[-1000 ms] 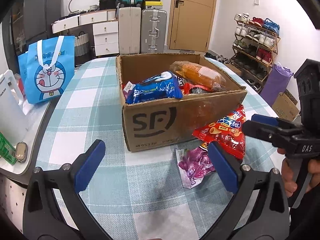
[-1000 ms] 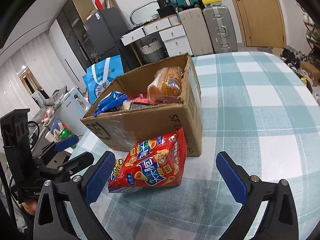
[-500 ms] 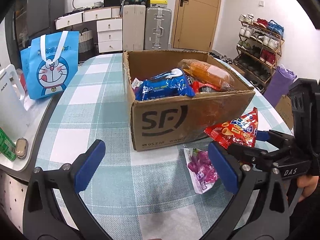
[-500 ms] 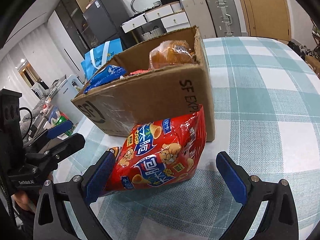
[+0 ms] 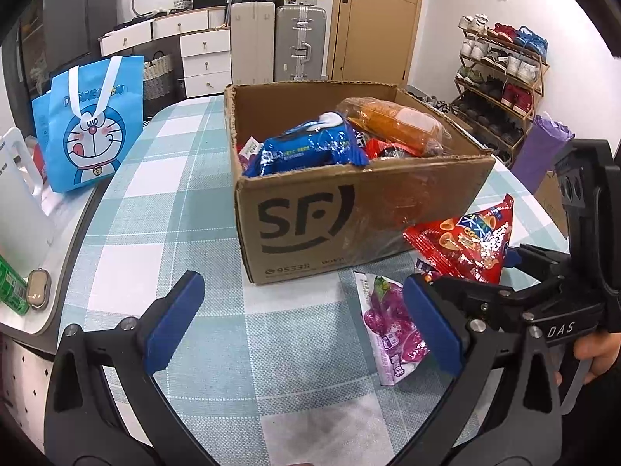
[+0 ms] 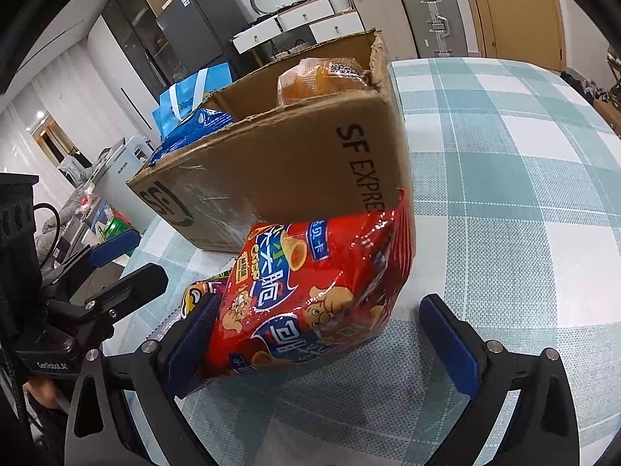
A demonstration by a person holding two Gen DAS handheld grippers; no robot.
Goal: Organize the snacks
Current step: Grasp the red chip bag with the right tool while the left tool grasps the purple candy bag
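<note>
1. Chips bag [image 6: 310, 295], red, sits centre-low in the right wrist frame between the spread right tongs [image 6: 322, 338], leaning on the cardboard box [image 6: 295, 163] corner.
2. Left pad touches the bag; right pad apart from it. Not clamped.
3. Bag's long axis runs diagonally, toward upper right.
4. Left tongs [image 5: 302, 326] open, empty, at lower frame; purple packet [image 5: 392, 330] on bench [image 5: 155, 209] nearby.
</note>
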